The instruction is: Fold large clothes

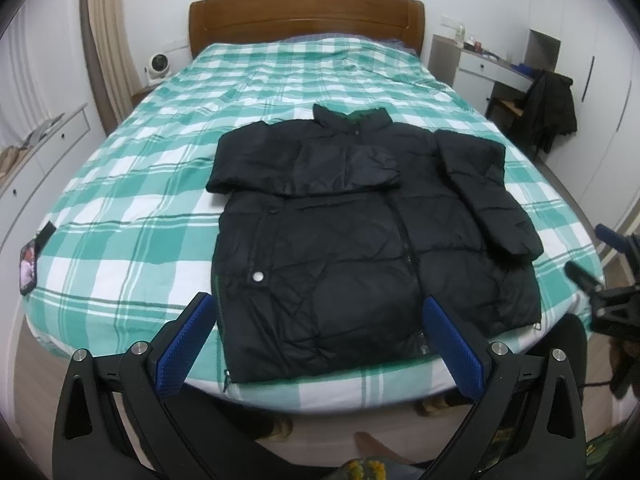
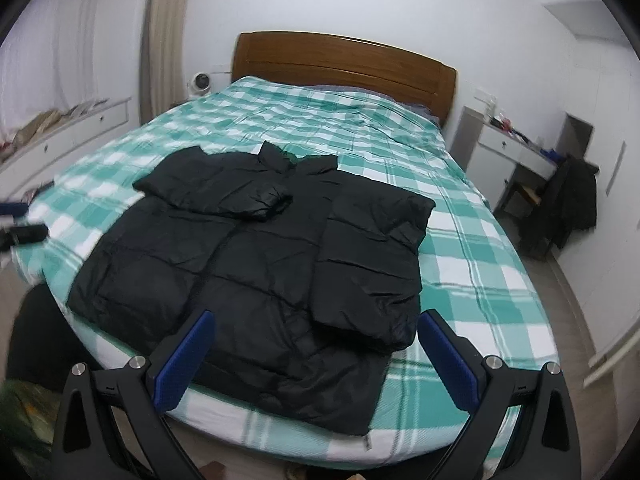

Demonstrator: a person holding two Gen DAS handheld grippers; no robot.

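Observation:
A black puffer jacket (image 1: 340, 248) lies front up on the bed with its hem near the foot edge; it also shows in the right wrist view (image 2: 248, 264). One sleeve (image 1: 304, 164) is folded across the chest. The other sleeve (image 1: 484, 184) lies along the jacket's right side. My left gripper (image 1: 320, 336) is open and empty, held over the hem at the foot of the bed. My right gripper (image 2: 316, 356) is open and empty, above the jacket's lower right corner. The right gripper also shows at the right edge of the left wrist view (image 1: 600, 264).
The bed has a green and white checked cover (image 1: 160, 168) and a wooden headboard (image 1: 304, 20). A white desk (image 1: 492, 68) and a chair draped with a dark coat (image 1: 552, 108) stand to the right. White drawers (image 1: 44, 148) run along the left wall. A small pouch (image 1: 28, 268) lies at the bed's left edge.

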